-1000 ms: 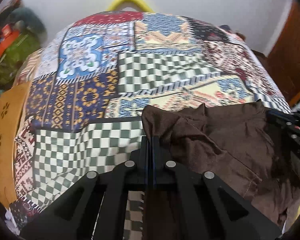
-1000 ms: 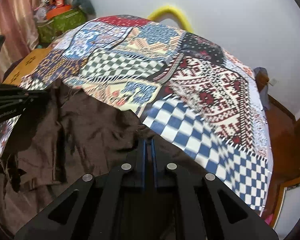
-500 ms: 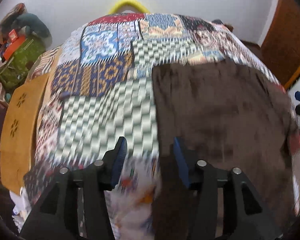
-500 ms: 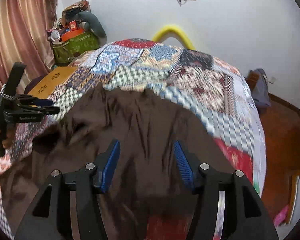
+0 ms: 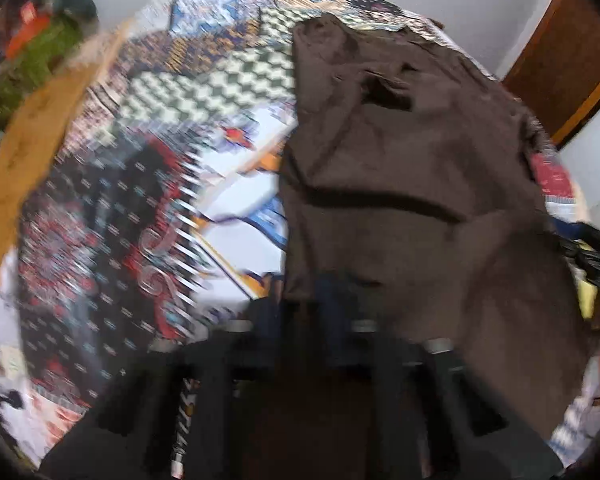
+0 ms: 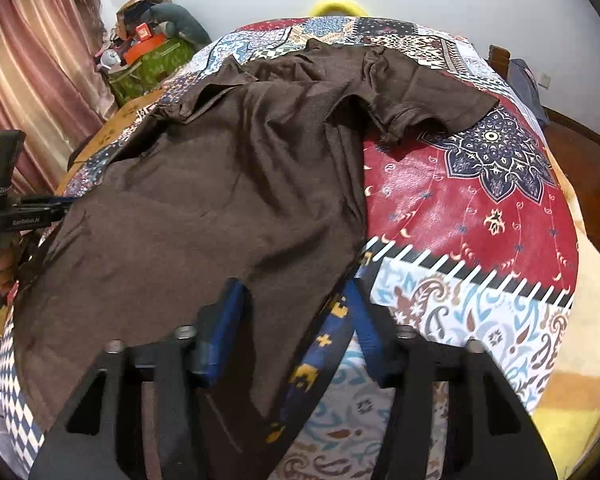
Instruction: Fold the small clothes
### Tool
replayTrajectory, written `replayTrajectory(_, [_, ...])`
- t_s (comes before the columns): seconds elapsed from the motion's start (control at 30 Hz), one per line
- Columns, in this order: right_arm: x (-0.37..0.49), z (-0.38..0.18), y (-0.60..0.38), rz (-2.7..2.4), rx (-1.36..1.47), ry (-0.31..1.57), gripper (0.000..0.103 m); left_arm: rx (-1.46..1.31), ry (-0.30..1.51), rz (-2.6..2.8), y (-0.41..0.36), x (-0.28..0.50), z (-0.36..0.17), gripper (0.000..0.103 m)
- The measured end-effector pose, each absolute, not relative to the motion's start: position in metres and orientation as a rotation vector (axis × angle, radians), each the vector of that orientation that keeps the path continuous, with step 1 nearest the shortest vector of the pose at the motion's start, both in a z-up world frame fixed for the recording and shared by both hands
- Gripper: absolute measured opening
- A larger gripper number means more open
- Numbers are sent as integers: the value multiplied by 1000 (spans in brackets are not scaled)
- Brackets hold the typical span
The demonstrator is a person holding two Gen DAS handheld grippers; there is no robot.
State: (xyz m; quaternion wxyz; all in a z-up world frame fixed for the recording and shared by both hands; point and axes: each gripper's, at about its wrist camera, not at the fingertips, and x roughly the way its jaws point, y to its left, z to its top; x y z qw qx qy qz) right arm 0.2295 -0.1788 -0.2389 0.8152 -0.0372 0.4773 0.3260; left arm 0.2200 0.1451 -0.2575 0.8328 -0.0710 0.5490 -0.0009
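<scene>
A dark brown shirt (image 6: 236, 184) lies spread on the patchwork bedspread (image 6: 480, 208), collar and sleeves at the far end, one sleeve (image 6: 428, 100) out to the right. My right gripper (image 6: 296, 320) is open, its blue pads either side of the shirt's near hem corner. The left wrist view is blurred: the shirt (image 5: 400, 160) fills its right half and my left gripper (image 5: 300, 308) sits at the shirt's near left edge, jaws parted. The left gripper also shows at the left edge of the right wrist view (image 6: 56, 208).
The bedspread (image 5: 140, 220) covers the bed. A wooden board (image 5: 32, 140) runs along the left side. Green bags and clutter (image 6: 152, 56) and a pink curtain (image 6: 28, 72) stand at the far left. A yellow hoop (image 6: 336, 6) lies behind the bed. A wooden door (image 5: 560, 68) is at right.
Both grippers opened and let go of the shirt, then drew back toward the near edge. The shirt now lies flat and spread out on the bed.
</scene>
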Motion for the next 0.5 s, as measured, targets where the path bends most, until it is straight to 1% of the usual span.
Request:
replayTrajectory(0.03, [230, -239, -178, 699, -77, 1020, 7, -128, 1159, 7, 141, 218, -256, 7])
replayTrajectory(0.07, [231, -238, -180, 707, -68, 1024, 5, -101, 1159, 7, 135, 215, -254, 5])
replayTrajectory(0.13, [231, -237, -184, 725, -49, 1043, 4, -69, 1160, 1, 127, 207, -249, 3])
replayTrajectory(0.37, [207, -237, -203, 723, -110, 1045, 4, -67, 1178, -15, 125, 173, -243, 4])
replayTrajectory(0.5, [210, -234, -210, 713, -96, 1042, 4, -64, 1166, 5, 130, 173, -238, 5])
